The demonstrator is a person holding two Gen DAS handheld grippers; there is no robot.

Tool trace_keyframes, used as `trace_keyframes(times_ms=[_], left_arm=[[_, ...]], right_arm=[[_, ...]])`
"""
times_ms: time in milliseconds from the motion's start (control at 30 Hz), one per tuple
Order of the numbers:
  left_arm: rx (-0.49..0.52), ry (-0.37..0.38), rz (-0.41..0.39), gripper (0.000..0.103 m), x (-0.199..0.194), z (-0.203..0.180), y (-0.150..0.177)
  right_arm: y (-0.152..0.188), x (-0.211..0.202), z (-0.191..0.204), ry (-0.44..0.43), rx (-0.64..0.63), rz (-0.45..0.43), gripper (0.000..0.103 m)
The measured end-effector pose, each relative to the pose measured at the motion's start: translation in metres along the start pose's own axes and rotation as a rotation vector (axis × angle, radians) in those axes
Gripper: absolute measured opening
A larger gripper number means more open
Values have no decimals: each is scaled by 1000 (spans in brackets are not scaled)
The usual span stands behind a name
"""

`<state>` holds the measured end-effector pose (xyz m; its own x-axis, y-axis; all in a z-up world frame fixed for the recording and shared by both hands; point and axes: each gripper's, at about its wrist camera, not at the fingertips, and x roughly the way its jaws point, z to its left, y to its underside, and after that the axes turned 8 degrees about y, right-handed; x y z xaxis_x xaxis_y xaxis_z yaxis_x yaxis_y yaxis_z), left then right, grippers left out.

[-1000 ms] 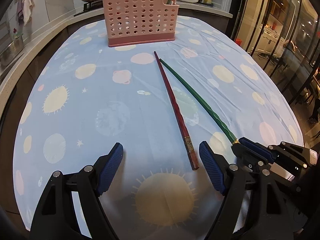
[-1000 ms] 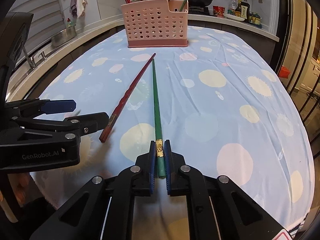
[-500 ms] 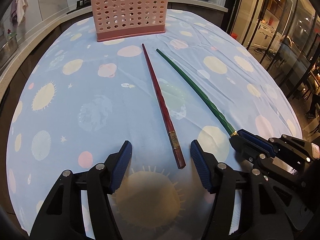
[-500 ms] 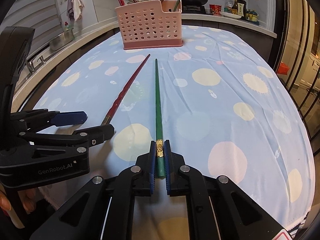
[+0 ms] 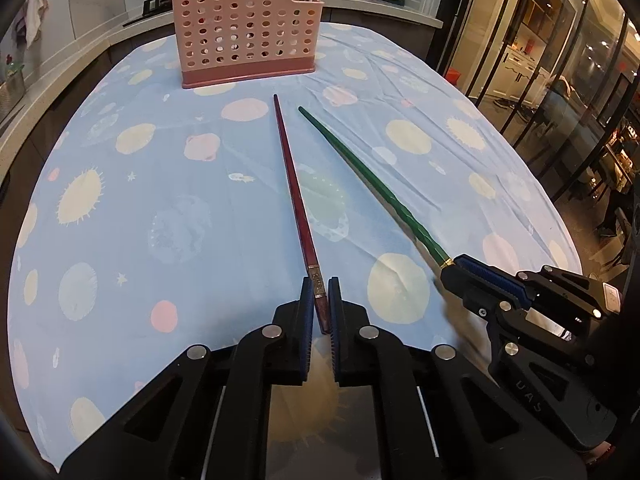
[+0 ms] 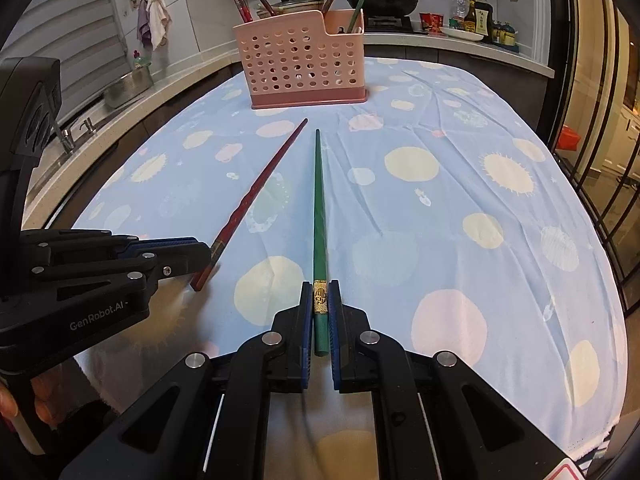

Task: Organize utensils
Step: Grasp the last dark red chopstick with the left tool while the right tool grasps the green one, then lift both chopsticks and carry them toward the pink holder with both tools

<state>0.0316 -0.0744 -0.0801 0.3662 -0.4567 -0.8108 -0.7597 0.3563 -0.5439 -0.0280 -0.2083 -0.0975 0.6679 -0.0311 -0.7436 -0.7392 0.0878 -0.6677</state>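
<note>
Kitchen counters with a stove, pans and bottles ring a bench covered in a pale blue cloth printed with suns and planets. Both claws come in from the near edge, angled downward, side by side. The left claw is closing its jaws, and the blue pads already sit against the thick end of the red chopstick, just below its gold band. The right claw is pressed tight on the thick end of the green chopstick, its gold band between the pads. A fingertip shows under the left claw at the right view's lower left corner.

Both chopsticks lie along the middle of the bench, tips pointing toward the far edge, thick ends apart and tips drawing near each other without touching. The red one has a twisted, ridged shaft; the green one tapers smoothly.

A pink perforated holder stands at the far edge, beyond both tips, with several chopsticks upright in it.
</note>
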Motion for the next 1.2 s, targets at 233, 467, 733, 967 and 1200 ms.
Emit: trace_keyframes(times_ms=[233,467,733,967,1200], left_arm=[[0,-4,-70,5,-26,2,-13],[-13,-16,-115,4,-45,9,-19],[-21,9,-65,40,-21,6,-12],[-37,10,3,40,11,11,-10],[-47,33,29,8,13,17,-10]], right_arm=[[-13,-13,-3,-18,15,-42,7],[-26,-22,-8,-27,32,-72,7],[-23,-13,-7,-30,37,-50,7],[-28,-11,-8,-26,29,-40,7],[-35,-10,-11,-26,32,-38,7]])
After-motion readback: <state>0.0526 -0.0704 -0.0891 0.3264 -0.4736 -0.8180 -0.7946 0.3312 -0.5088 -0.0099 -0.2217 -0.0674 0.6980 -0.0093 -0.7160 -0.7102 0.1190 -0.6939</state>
